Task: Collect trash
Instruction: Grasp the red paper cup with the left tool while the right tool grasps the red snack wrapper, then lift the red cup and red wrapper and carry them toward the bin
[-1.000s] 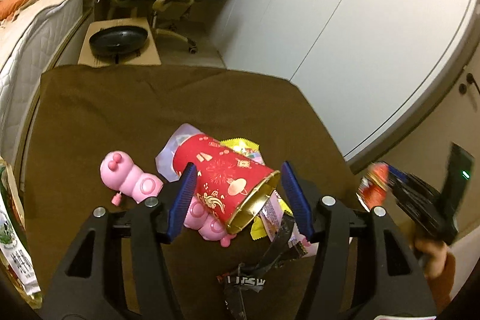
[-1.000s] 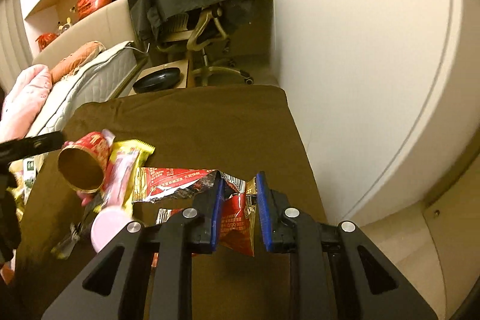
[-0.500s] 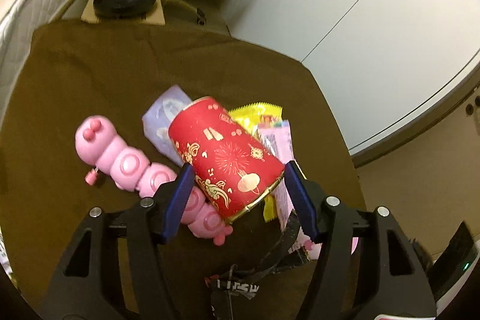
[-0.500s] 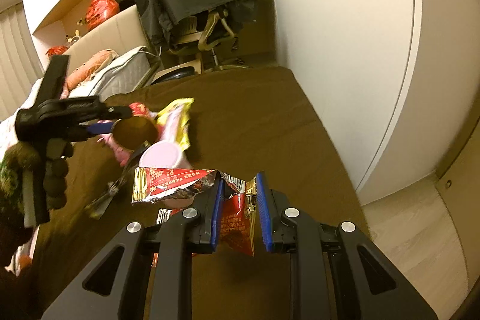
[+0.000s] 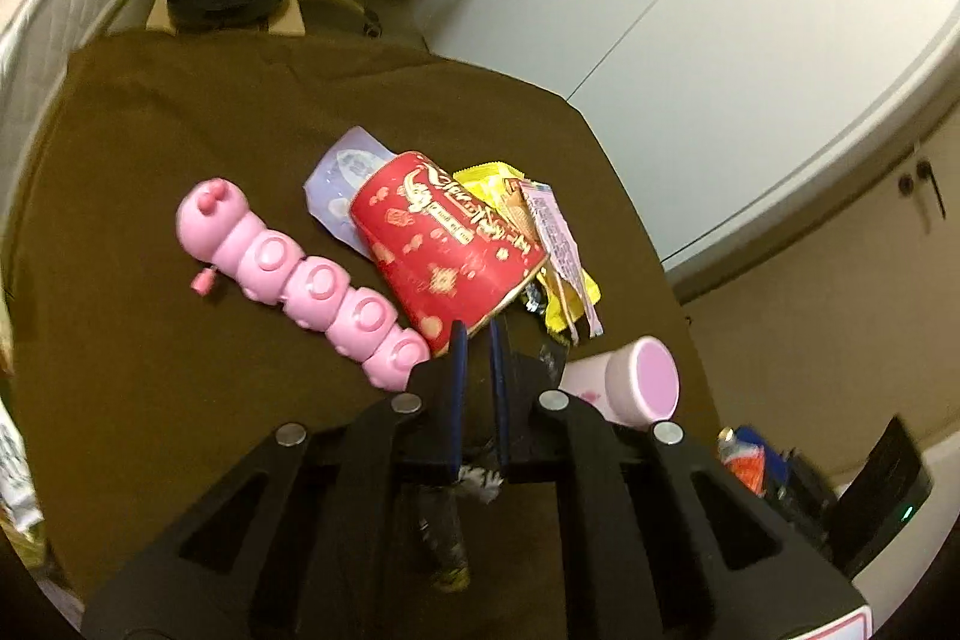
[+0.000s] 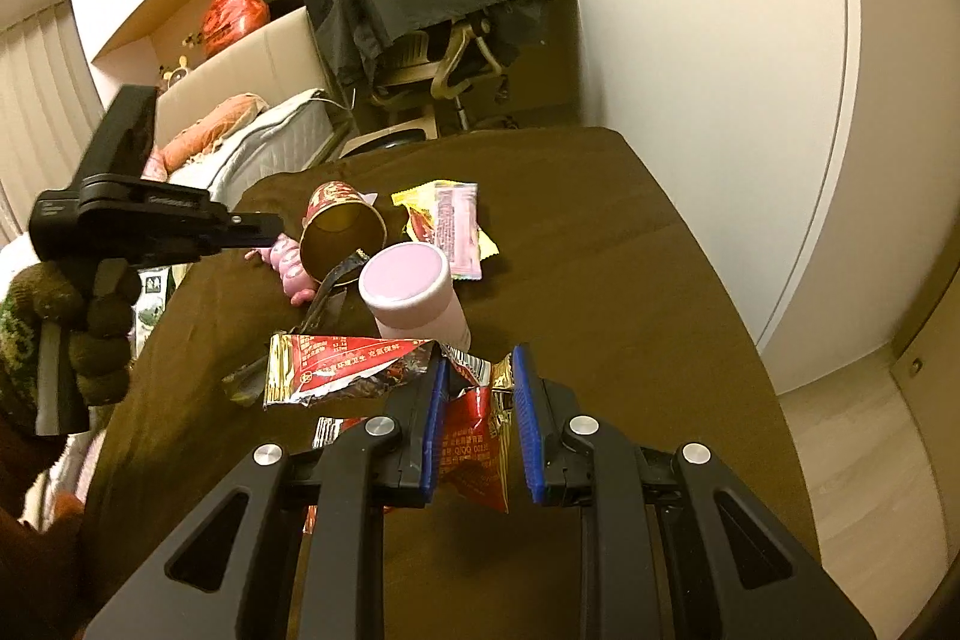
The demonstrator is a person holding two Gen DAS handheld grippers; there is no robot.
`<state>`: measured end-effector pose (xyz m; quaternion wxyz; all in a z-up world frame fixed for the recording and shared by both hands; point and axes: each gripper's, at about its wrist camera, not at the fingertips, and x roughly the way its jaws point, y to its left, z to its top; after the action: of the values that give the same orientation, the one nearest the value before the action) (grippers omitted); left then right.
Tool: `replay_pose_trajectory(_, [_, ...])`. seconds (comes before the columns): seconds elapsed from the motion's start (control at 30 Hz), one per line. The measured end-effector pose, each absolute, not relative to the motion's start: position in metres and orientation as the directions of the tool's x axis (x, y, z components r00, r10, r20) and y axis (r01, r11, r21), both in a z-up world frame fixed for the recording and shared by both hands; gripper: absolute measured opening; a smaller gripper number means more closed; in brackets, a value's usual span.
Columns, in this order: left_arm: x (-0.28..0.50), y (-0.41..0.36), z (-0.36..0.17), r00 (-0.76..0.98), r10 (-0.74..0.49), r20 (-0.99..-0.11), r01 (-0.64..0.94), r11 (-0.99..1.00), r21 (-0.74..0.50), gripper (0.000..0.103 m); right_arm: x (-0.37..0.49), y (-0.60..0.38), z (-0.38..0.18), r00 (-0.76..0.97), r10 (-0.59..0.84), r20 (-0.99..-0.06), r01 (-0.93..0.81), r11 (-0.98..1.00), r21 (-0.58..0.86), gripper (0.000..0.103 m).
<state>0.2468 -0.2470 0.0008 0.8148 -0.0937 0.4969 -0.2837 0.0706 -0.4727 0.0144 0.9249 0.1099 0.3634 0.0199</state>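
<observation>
Inventory, all places given from the red paper cup (image 5: 444,250), which lies on its side on the brown-covered table (image 5: 180,130).

- Left gripper (image 5: 477,340): at the cup's gold rim. Your jaws are closing and stand almost together, with the rim's lower edge between the pad tips. You take the thin wall there probably because the body is too wide to span securely.
- Right gripper (image 6: 480,424): on the near side of the cup. It is pressed onto a red snack wrapper (image 6: 360,364), which hangs crumpled from the pads, so this hand is already loaded.
- Pink caterpillar toy (image 5: 300,274): alongside the cup, its tail touching the wall. Likely not trash; lift the cup off without dragging it.
- Yellow wrapper (image 5: 492,184) and pink striped wrapper (image 5: 558,232): against the cup's far flank, overlapping each other.
- Pale purple pouch (image 5: 342,172): partly under the cup's base.
- Pink-lidded tub (image 5: 642,376): near the cup's mouth, apart from it.
- Dark wrapper strip (image 6: 327,292): trailing from the mouth towards you.
</observation>
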Motion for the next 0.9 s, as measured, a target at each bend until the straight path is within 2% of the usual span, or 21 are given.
replay_pose_trajectory(0.07, [0.240, -0.248, 0.008, 0.387, -0.546, -0.743, 0.424, 0.821, -0.382, 0.012, 0.070, -0.473, 0.012, 0.733, 0.123, -0.668, 0.042, 0.973, 0.226, 0.021])
replay_pose_trajectory(0.13, [0.232, -0.252, 0.014, 0.448, -0.530, -0.720, 0.473, 0.824, -0.312, 0.040, 0.072, -0.473, 0.010, 0.730, 0.132, -0.671, 0.036, 0.972, 0.230, 0.021])
replay_pose_trajectory(0.17, [0.229, -0.256, 0.015, 0.470, -0.525, -0.709, 0.499, 0.821, -0.278, 0.042, 0.073, -0.473, 0.009, 0.727, 0.135, -0.673, 0.034, 0.972, 0.232, 0.021])
replay_pose_trajectory(0.27, [0.227, -0.277, 0.013, 0.510, -0.484, -0.712, 0.541, 0.823, -0.172, 0.043, 0.077, -0.476, 0.004, 0.713, 0.137, -0.687, 0.035, 0.973, 0.230, 0.021])
replay_pose_trajectory(0.43, [0.227, -0.315, -0.002, 0.613, -0.332, -0.717, 0.544, 0.835, 0.078, 0.043, 0.077, -0.476, 0.000, 0.711, 0.116, -0.694, 0.054, 0.974, 0.218, 0.021])
replay_pose_trajectory(0.5, [0.231, -0.319, -0.008, 0.622, -0.303, -0.722, 0.532, 0.840, 0.106, 0.043, 0.077, -0.475, 0.000, 0.712, 0.107, -0.694, 0.057, 0.976, 0.209, 0.021])
replay_pose_trajectory(0.57, [0.235, -0.318, -0.014, 0.624, -0.261, -0.736, 0.507, 0.853, 0.128, 0.040, 0.077, -0.473, -0.002, 0.712, 0.103, -0.695, 0.056, 0.978, 0.203, 0.021])
replay_pose_trajectory(0.63, [0.239, -0.313, -0.016, 0.617, -0.249, -0.746, 0.491, 0.863, 0.119, 0.016, 0.078, -0.472, -0.004, 0.708, 0.108, -0.698, 0.052, 0.978, 0.204, 0.021])
replay_pose_trajectory(0.73, [0.240, -0.299, -0.012, 0.615, -0.249, -0.748, 0.472, 0.877, 0.096, 0.009, 0.079, -0.469, -0.005, 0.705, 0.116, -0.699, 0.045, 0.977, 0.208, 0.021])
replay_pose_trajectory(0.9, [0.225, -0.283, 0.005, 0.627, -0.287, -0.724, 0.476, 0.877, 0.065, 0.004, 0.080, -0.465, -0.002, 0.708, 0.127, -0.695, 0.037, 0.976, 0.216, 0.021])
